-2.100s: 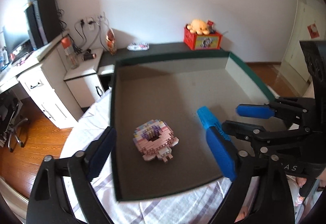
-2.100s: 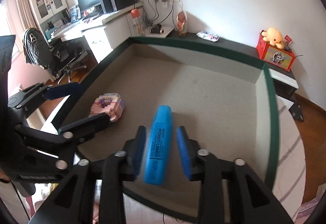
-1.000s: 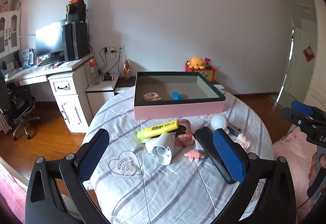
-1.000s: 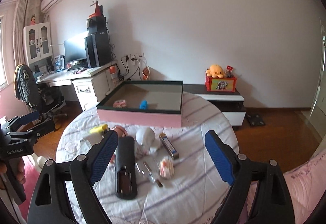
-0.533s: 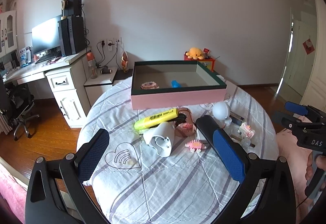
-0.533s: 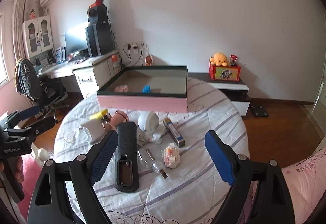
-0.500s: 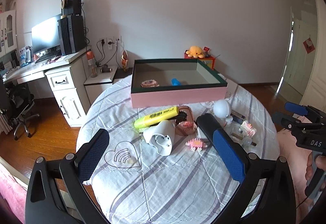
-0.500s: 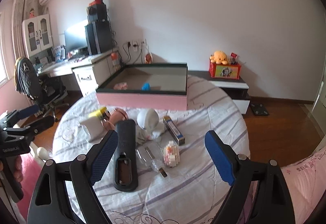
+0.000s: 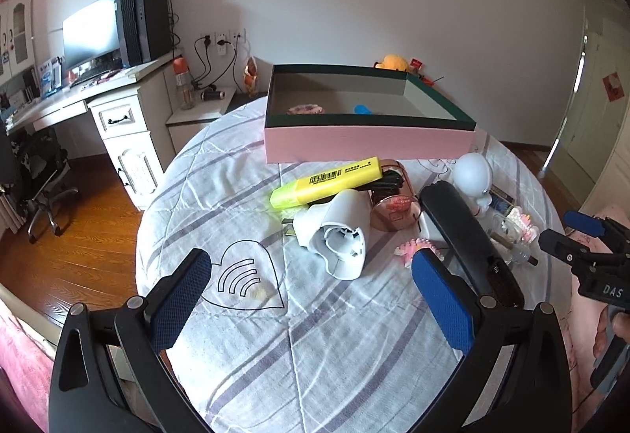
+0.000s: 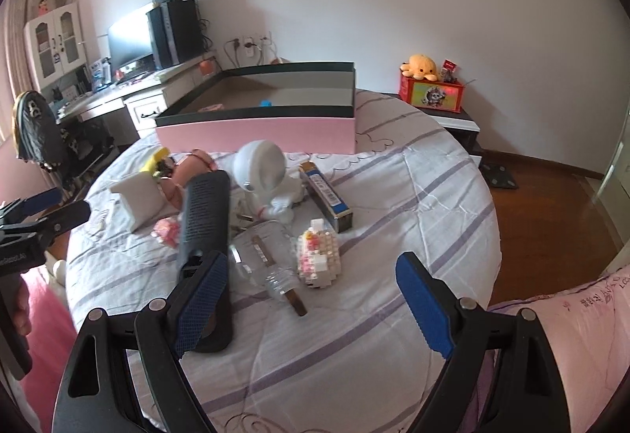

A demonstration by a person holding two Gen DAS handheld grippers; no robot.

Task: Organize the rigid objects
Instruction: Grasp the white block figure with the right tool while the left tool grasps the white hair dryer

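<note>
Nearest, both grippers, left (image 9: 315, 299) and right (image 10: 313, 299), hung spread wide and empty above the table (image 9: 315, 354). Beyond lay a black remote (image 10: 204, 212), yellow marker (image 9: 327, 183) and astronaut (image 10: 264, 177); farthest, the box (image 9: 370, 139) held a blue marker (image 9: 362, 110).

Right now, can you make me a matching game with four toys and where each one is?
Things:
1. blue marker
2. yellow marker
3. astronaut
4. glass bottle

Places:
A. lying on its side beside the brick toy
B. inside the pink box
C. on the cloth in front of the box, touching the white cup
D. between the black remote and the long blue box

Pairs: 1-B, 2-C, 3-D, 4-A
</note>
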